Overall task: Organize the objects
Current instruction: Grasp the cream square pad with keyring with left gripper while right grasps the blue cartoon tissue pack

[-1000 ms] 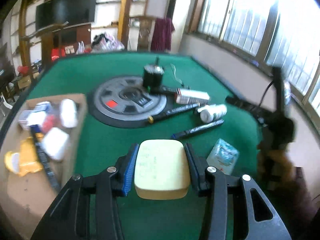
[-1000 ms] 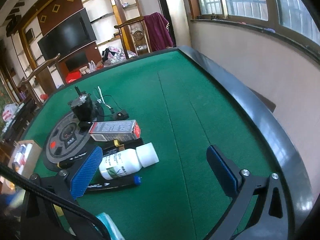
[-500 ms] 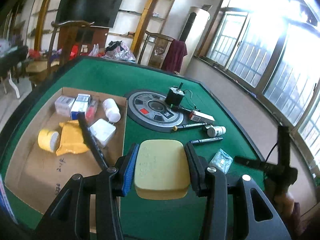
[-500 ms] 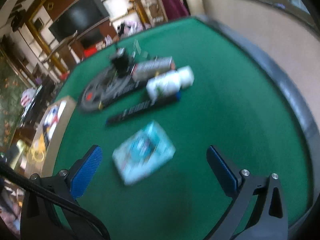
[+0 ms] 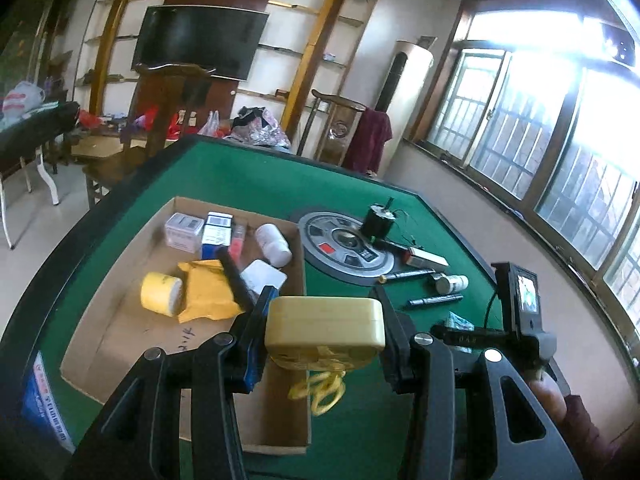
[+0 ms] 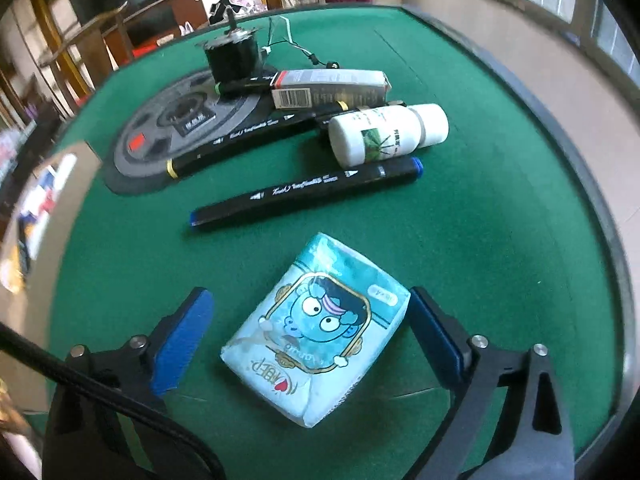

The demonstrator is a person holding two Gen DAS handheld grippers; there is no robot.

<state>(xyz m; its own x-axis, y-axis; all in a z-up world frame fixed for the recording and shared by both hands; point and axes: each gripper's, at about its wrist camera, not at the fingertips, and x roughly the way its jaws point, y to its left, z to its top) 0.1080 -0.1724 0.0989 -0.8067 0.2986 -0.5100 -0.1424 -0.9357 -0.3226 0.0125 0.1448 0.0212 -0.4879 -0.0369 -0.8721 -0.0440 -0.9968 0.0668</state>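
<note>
My left gripper [image 5: 322,310] is shut on a pale yellow rounded case [image 5: 324,326], held above the near right edge of the cardboard tray [image 5: 120,332]. A yellow coiled cord [image 5: 320,390] dangles under the case. In the right wrist view my right gripper [image 6: 308,340] points down over a teal tissue pack [image 6: 316,328] lying on the green table [image 6: 500,220]. Its jaws are closing with the pack between them. The left blue pad [image 6: 180,344] stands clear of the pack, and the right pad [image 6: 436,340] is close to its corner.
The tray holds a yellow tape roll [image 5: 161,299], a yellow envelope [image 5: 208,292], a white bottle [image 5: 274,245] and small boxes. Beyond the pack lie a blue-capped marker [image 6: 308,192], a white bottle [image 6: 388,132], a carton [image 6: 332,88], a black motor [image 6: 232,56] and a grey disc [image 6: 176,128].
My left gripper carried the yellow case leftward until the cardboard tray lies beneath it. My right gripper swung down from the markers and bottle onto the tissue pack, and its jaws narrowed.
</note>
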